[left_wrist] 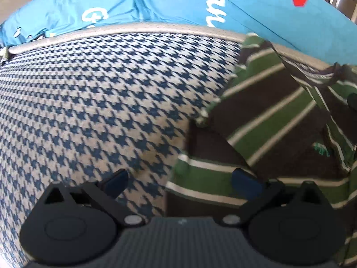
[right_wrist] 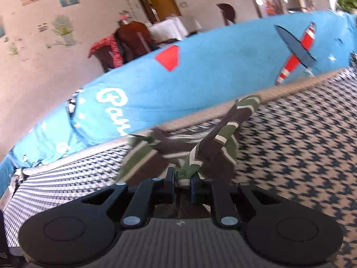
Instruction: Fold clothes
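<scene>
A green, brown and white striped garment (left_wrist: 272, 120) lies crumpled on a blue-and-white houndstooth mattress (left_wrist: 100, 102). In the left wrist view it fills the right side, and my left gripper (left_wrist: 181, 182) stands open just above its left edge, with one blue pad over the mattress and the other over the cloth. In the right wrist view my right gripper (right_wrist: 182, 179) is shut on a bunched fold of the striped garment (right_wrist: 200, 143), which rises from the jaws and trails away toward the pillow.
A long blue pillow (right_wrist: 212, 67) with white lettering, red shapes and an aeroplane print lies along the mattress's far edge (left_wrist: 133, 28). Beyond it are a wall with pictures (right_wrist: 44, 11), chairs (right_wrist: 133, 38) and a doorway. Bare houndstooth surface stretches left and right of the garment.
</scene>
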